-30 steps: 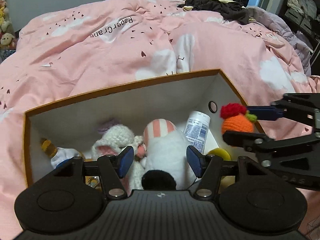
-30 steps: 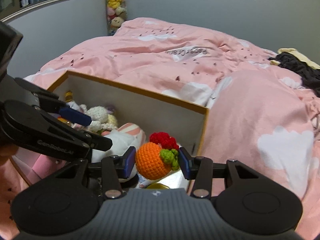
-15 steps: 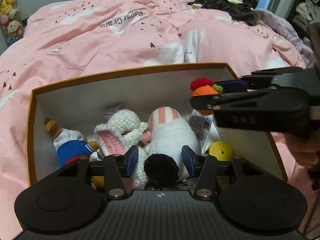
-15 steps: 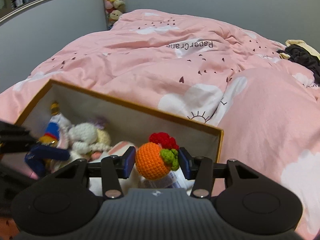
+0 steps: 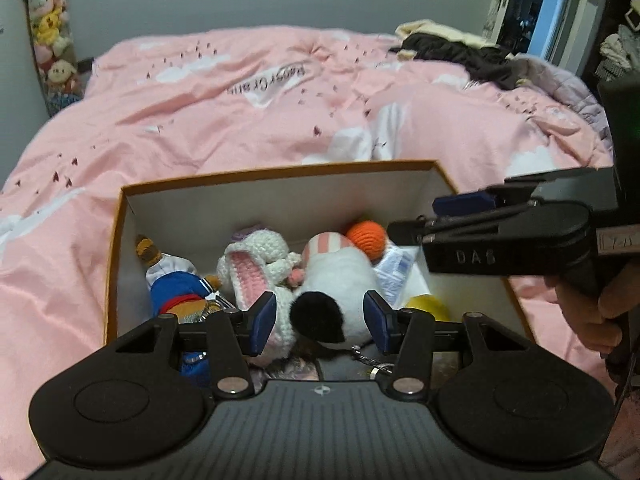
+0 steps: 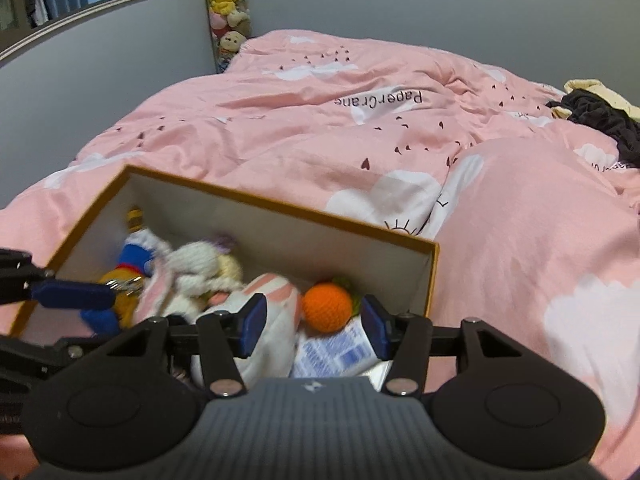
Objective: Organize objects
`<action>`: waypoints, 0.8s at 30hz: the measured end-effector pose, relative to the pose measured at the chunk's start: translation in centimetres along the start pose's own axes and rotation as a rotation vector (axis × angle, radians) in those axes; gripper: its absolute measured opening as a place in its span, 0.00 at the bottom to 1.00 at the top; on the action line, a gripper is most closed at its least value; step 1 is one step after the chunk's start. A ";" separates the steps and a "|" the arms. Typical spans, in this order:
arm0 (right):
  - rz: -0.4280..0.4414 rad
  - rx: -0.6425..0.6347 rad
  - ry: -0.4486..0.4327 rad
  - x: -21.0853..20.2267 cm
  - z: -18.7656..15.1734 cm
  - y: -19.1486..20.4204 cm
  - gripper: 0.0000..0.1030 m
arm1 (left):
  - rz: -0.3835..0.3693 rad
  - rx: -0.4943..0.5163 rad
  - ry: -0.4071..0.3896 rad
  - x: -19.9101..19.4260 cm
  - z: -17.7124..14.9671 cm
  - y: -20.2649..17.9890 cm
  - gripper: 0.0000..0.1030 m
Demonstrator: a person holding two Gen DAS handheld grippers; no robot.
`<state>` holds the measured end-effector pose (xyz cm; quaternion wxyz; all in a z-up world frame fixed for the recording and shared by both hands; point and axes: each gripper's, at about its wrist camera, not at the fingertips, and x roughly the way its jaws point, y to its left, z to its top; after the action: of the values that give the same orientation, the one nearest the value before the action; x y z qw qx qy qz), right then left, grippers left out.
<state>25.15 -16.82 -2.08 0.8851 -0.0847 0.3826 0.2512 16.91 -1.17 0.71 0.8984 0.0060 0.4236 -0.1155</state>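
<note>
The crochet orange (image 6: pixel 326 307) is lying inside the box (image 6: pixel 280 210), near its right wall, resting against the striped plush (image 6: pixel 276 300) and on top of the white tube (image 6: pixel 340 350). It is no longer being gripped: the right gripper (image 6: pixel 314 326) is being held over that corner with its jaws spread, having just been opening, and a clear gap is being left on either side of the orange. The left gripper (image 5: pixel 320 322) is being held above the near side of the box, jaws spread around nothing, having been closing partway moments ago; the black-eared plush (image 5: pixel 336 284) is only being seen between its pads from behind.

Several risks are being judged from here. The orange is being supported by a sloping plush and a smooth tube, so it may be rolled deeper or tipped toward the yellow ball (image 5: pixel 426 306) if the pile is being disturbed. The right pads are being kept close to the orange, so a careless withdrawal could be catching its yarn or leaf and dragging it back over the rim. The two tools are being crowded together above one corner, and a collision could be caused by either being swung across. The box is being carried on a soft duvet (image 6: pixel 400 140), so pressure on a wall could be tilting it and spilling the bunny (image 5: pixel 256 260) and the duck doll (image 5: pixel 176 284).
</note>
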 end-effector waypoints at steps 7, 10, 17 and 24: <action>0.047 0.002 -0.059 -6.2 -3.0 2.2 0.61 | 0.015 -0.022 -0.064 -3.7 -1.8 -1.0 0.55; 0.030 -0.008 -0.111 -8.9 -4.0 3.4 0.63 | 0.040 -0.034 -0.095 -5.3 -2.5 -1.2 0.58; -0.001 0.035 -0.225 -13.0 -6.3 5.1 0.71 | 0.077 -0.095 -0.154 -8.2 -4.3 -0.9 0.67; -0.067 0.051 -0.300 -15.2 -9.2 6.7 0.76 | 0.150 -0.158 -0.218 -10.6 -6.1 -0.3 0.72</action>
<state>7.08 -19.99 2.83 0.9421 -0.0366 0.2492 0.2216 5.71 1.39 4.88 0.9429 -0.0457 0.3296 -0.0144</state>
